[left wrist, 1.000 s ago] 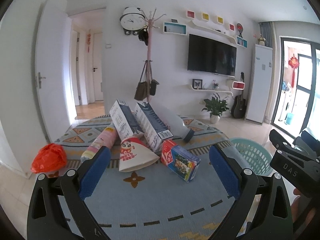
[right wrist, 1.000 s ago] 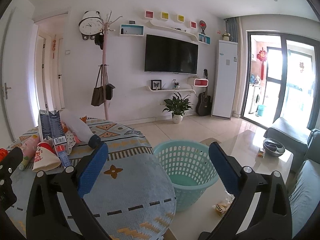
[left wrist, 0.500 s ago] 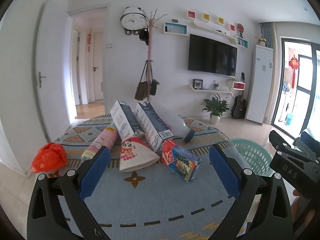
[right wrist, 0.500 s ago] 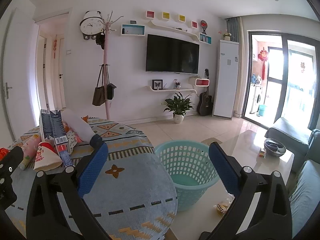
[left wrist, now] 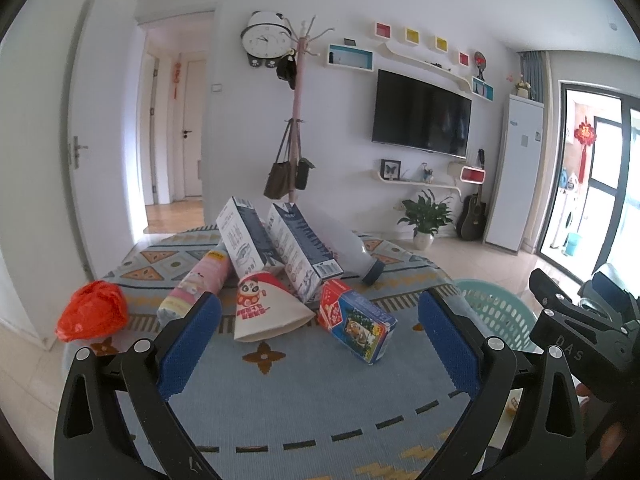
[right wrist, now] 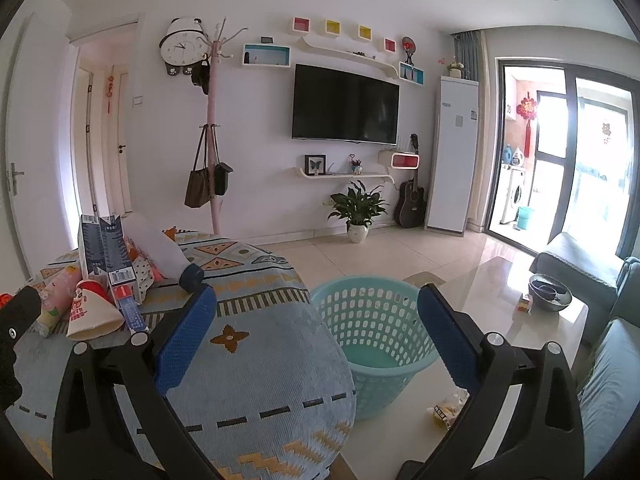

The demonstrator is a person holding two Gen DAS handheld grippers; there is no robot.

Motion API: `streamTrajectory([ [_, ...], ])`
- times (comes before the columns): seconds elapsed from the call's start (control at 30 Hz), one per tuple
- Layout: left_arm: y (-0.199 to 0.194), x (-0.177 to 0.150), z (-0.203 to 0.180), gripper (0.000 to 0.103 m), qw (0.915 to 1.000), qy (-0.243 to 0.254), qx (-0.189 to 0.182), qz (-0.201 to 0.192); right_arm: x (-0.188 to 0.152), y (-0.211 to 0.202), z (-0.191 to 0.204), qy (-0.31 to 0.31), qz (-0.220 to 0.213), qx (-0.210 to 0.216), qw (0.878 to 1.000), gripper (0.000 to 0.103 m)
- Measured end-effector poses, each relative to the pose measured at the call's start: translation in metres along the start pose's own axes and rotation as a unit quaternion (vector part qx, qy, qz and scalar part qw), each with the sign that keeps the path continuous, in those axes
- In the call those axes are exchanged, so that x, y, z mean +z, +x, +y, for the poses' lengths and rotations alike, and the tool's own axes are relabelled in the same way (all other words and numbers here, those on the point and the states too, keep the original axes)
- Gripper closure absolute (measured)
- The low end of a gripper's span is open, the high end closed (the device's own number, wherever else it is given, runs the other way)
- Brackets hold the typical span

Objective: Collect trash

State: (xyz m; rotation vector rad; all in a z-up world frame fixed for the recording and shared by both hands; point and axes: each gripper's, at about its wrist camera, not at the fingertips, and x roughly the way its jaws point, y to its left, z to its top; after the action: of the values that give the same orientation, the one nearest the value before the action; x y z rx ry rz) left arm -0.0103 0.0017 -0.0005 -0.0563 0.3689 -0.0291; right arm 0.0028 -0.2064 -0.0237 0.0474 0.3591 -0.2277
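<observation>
Trash lies on a blue patterned cloth (left wrist: pixel 280 404): a red plastic bag (left wrist: pixel 92 316), a pink tube (left wrist: pixel 200 284), a flattened paper cup (left wrist: pixel 266 312), two dark milk cartons (left wrist: pixel 276 240), a white bottle with a blue cap (left wrist: pixel 356 252) and a small colourful box (left wrist: pixel 356 320). My left gripper (left wrist: pixel 318 344) is open just short of the cup and box, holding nothing. A teal basket (right wrist: pixel 372 344) stands on the floor to the right of the cloth. My right gripper (right wrist: pixel 316 340) is open over the cloth's edge beside the basket, empty.
A snack wrapper (right wrist: pixel 448 412) lies on the floor by the basket. A glass table (right wrist: pixel 500 280) with a bowl (right wrist: pixel 548 292) and grey sofas (right wrist: pixel 612 376) stand to the right. A coat rack (left wrist: pixel 296 132), plant (left wrist: pixel 426 216) and guitar (left wrist: pixel 474 216) line the far wall.
Both grippers have stayed open and hardly moved; the views shifted only slightly. None of the trash has moved.
</observation>
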Motion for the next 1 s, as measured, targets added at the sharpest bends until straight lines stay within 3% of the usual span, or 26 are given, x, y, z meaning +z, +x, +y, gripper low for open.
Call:
streamTrajectory([
  [1.0,0.002,-0.004,0.013,0.007,0.9999,-0.014,0.01,0.003,-0.001,0.001,0.013,-0.016,0.006,0.008,1.0,0.01],
])
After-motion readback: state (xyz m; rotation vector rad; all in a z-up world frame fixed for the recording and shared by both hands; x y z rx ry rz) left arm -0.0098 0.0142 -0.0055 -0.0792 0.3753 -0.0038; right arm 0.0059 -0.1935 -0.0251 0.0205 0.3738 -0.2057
